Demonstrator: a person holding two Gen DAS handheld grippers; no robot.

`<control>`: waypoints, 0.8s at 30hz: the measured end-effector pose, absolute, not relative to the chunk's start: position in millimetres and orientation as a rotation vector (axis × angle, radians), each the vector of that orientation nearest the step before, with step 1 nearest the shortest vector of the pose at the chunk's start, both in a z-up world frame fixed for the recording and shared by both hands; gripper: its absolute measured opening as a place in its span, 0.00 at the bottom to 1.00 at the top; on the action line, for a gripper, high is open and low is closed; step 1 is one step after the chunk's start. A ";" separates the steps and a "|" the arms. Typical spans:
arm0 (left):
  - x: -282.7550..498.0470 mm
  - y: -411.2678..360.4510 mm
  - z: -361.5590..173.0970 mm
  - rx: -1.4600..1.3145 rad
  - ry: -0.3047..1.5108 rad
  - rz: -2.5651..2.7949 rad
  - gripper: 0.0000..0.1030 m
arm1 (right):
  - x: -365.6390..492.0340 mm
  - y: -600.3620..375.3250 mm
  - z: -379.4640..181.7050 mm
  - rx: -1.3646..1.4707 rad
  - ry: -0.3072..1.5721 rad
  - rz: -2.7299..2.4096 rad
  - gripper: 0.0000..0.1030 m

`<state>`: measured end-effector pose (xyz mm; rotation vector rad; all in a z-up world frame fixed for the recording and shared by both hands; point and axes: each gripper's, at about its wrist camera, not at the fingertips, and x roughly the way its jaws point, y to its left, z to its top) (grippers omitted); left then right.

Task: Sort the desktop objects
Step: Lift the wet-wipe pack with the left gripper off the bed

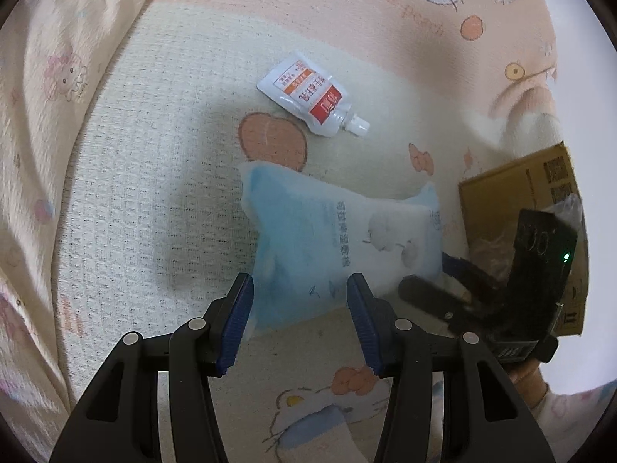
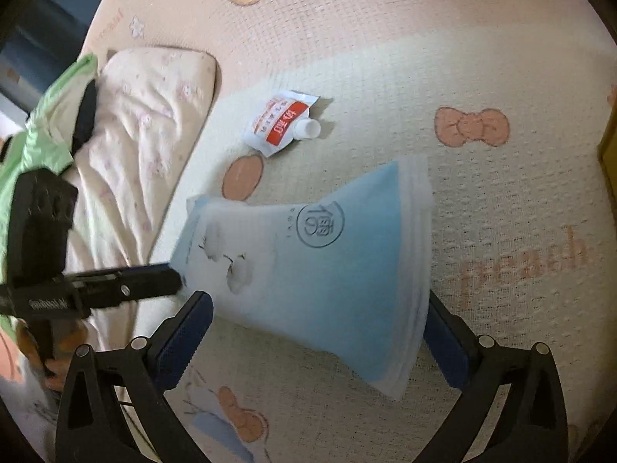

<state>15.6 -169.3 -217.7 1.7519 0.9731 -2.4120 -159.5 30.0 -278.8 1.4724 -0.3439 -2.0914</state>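
Straddling the blue pack (image 2: 316,270), the right tongs (image 2: 320,335) gaped wide, the left tongs (image 1: 300,301) open and empty, the sachet (image 1: 308,94) unsorted beside the box (image 1: 520,200)

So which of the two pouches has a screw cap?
The small white pouch with the red label, lying beyond the big blue pouch. Its white cap sticks out at one corner; the blue one shows none.

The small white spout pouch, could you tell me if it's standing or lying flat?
Lying flat: the spout pouch rests label-up on the mat.
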 end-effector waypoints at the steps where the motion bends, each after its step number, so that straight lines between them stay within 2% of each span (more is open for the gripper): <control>1: 14.4 -169.7 -218.1 1.752 0.982 -2.413 0.53 | -160.6 24.4 -279.1 1.486 -0.338 -2.094 1.00; 4: 11.1 -168.8 -219.8 1.751 0.967 -2.420 0.53 | -168.2 31.7 -283.2 1.524 -0.422 -2.072 1.00; 9: 6.4 -175.9 -223.2 1.732 1.039 -2.402 0.53 | -172.2 75.1 -300.3 1.469 -0.907 -1.959 0.99; 11: 4.5 -181.4 -224.9 1.714 1.093 -2.392 0.53 | -175.0 82.3 -303.7 1.462 -0.996 -1.912 0.99; 14: 1.1 -188.6 -231.0 1.701 1.171 -2.361 0.53 | -177.4 76.0 -301.8 1.487 -0.950 -1.914 0.99; 21: -1.9 -188.9 -248.6 1.707 1.390 -2.296 0.54 | -169.0 40.2 -287.4 1.529 -0.594 -2.059 0.98; 24: -0.4 -181.1 -247.7 1.705 1.373 -2.307 0.54 | -163.5 23.1 -283.0 1.563 -0.386 -2.122 0.91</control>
